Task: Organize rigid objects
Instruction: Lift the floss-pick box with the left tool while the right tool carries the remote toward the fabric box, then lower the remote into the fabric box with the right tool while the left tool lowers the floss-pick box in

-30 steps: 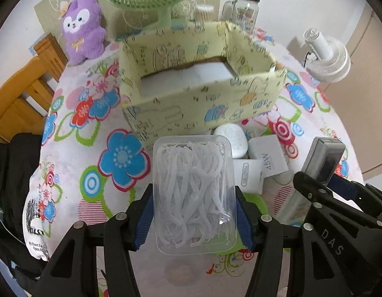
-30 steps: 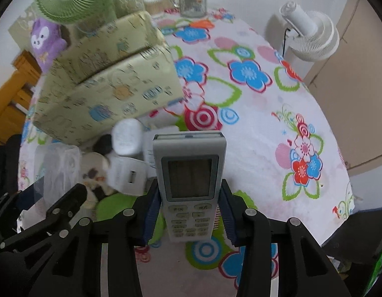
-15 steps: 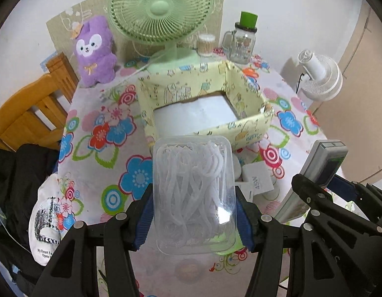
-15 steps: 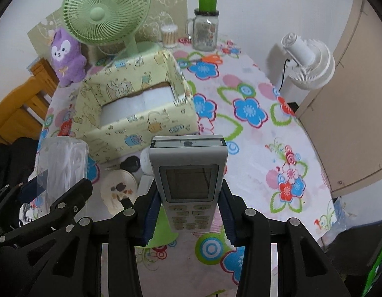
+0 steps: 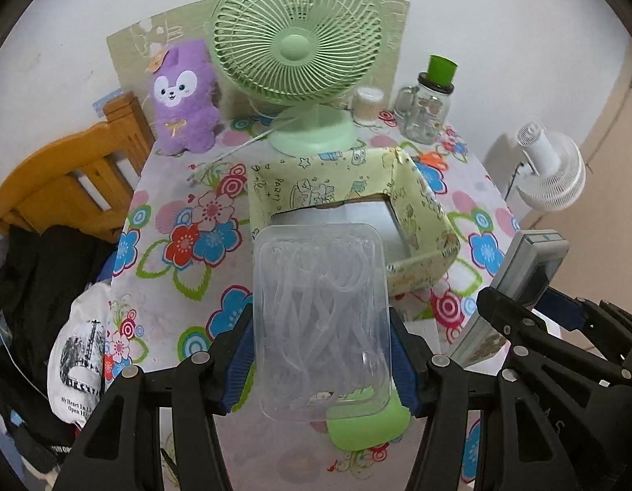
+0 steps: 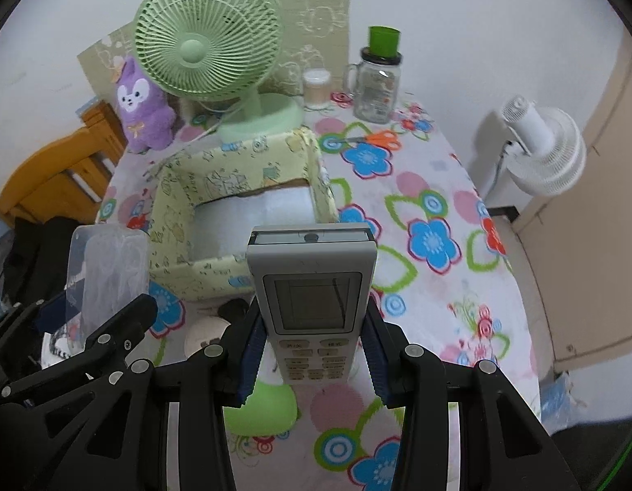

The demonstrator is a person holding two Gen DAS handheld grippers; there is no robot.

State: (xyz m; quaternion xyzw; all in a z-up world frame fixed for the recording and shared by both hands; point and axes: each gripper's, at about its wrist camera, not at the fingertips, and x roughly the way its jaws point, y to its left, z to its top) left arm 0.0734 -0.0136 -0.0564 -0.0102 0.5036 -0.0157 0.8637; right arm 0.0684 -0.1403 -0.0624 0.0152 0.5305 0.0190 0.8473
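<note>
Your left gripper (image 5: 322, 352) pinches the tub (image 5: 320, 311), right gripper (image 6: 311, 352) the remote (image 6: 311, 286) — either could clip the box (image 6: 250, 188) rim and slip.

— What covers the desk (image 6: 430, 188)?
— A white cloth printed with bright flowers and rings.

— What stands at the far edge?
— A purple plush toy (image 5: 184, 98), a green fan (image 5: 295, 49) on its round base, a small tub of cotton swabs (image 5: 368, 105) and a glass mug-jar (image 5: 428, 112) with a green lid.

— And nearer?
— An open yellow patterned box (image 5: 422, 212) sits mid-desk, orange-handled scissors (image 6: 377, 138) beside it, and a green pad (image 6: 260, 409) near the front edge.
</note>
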